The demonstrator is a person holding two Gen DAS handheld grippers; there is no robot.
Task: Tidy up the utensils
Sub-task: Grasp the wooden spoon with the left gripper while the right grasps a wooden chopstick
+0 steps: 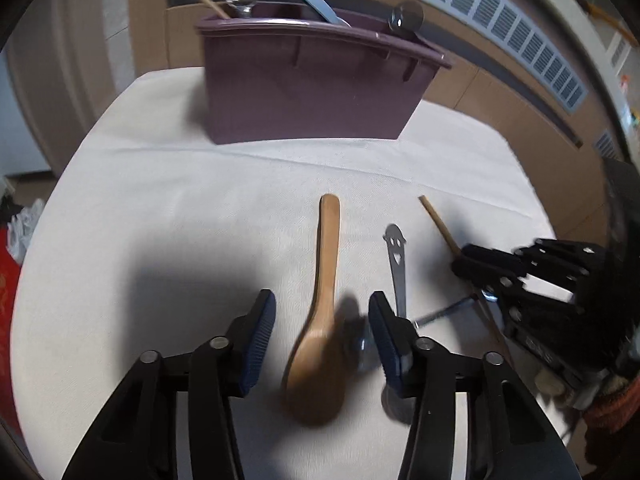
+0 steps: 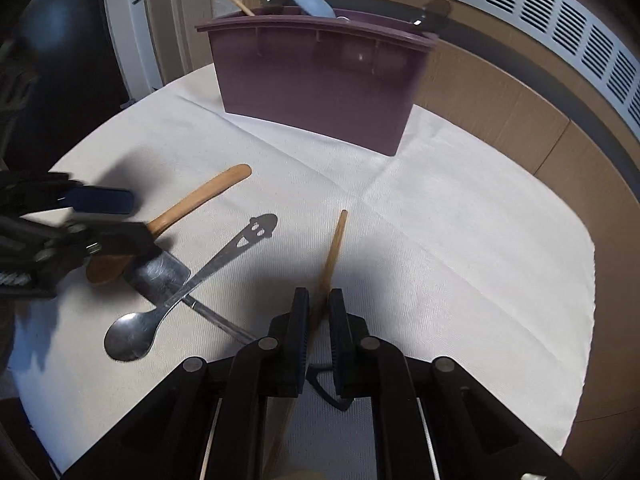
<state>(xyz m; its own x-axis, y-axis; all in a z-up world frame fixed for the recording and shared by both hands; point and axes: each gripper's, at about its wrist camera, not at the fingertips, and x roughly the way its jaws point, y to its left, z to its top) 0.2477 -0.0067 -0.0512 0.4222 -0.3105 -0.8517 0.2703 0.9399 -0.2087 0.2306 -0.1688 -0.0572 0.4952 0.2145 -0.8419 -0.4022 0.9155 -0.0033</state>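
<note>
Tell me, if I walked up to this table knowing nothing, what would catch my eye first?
Probably the purple utensil bin at the far edge of the white tablecloth, with handles already sticking out of it. Nearer, the right gripper pinches a thin wooden stick. The left gripper stands open around a wooden spoon, beside a metal spoon whose handle bears a cut-out face.

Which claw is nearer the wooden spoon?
Left. The left claw straddles the wooden spoon; the right claw is off to its side, shut on a chopstick.
</note>
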